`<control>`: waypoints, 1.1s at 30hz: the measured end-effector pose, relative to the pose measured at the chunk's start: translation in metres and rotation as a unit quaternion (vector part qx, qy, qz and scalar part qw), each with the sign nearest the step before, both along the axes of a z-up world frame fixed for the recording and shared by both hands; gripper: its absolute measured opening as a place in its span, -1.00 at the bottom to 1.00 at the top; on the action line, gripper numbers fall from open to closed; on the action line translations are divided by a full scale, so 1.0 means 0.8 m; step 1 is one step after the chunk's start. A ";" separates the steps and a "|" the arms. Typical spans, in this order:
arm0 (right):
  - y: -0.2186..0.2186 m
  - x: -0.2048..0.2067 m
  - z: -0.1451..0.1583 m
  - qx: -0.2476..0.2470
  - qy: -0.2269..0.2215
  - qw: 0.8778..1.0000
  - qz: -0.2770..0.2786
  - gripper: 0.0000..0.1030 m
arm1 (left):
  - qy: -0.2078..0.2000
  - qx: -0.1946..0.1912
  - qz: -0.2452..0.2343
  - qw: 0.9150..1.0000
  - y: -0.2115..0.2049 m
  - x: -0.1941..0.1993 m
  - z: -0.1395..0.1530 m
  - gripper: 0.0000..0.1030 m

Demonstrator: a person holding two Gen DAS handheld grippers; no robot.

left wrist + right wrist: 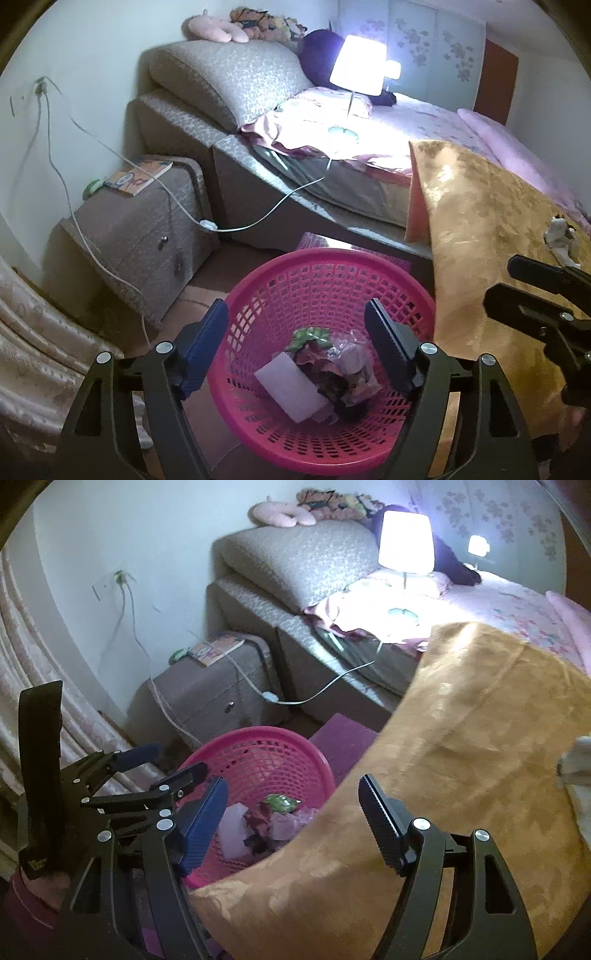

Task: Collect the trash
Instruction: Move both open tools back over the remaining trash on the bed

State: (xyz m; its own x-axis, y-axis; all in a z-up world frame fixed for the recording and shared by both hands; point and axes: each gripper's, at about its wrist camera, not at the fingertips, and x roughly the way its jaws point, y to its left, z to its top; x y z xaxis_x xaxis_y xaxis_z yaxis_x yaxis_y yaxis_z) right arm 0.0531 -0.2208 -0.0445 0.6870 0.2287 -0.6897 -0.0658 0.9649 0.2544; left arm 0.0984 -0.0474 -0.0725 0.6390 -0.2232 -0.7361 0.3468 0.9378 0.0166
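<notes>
A pink mesh basket stands on the floor beside a table covered with a gold cloth. It holds several pieces of trash: a white slab, a green wrapper and crumpled plastic. My left gripper is open and empty right above the basket. My right gripper is open and empty over the cloth's edge, next to the basket. It also shows in the left wrist view at the right. A crumpled white piece lies on the cloth and shows in the right wrist view.
A bed with a lit lamp runs behind the table. A padded nightstand with a book stands at the left, with white cords hanging across it. A curtain hangs at the far left.
</notes>
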 end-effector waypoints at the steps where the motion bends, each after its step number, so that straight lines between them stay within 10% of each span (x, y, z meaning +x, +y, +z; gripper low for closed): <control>1: -0.003 -0.007 0.002 -0.004 -0.005 1.000 -0.007 0.37 | -0.003 0.000 -0.004 1.000 -0.003 -0.003 0.001 0.42; 14: -0.107 -0.110 -0.003 -0.042 -0.022 0.989 -0.141 0.37 | -0.023 0.004 -0.093 0.995 -0.066 -0.045 0.015 0.42; 33: -0.279 -0.224 -0.040 -0.080 -0.005 0.938 -0.336 0.37 | 0.006 0.010 -0.242 0.970 -0.263 -0.094 0.002 0.42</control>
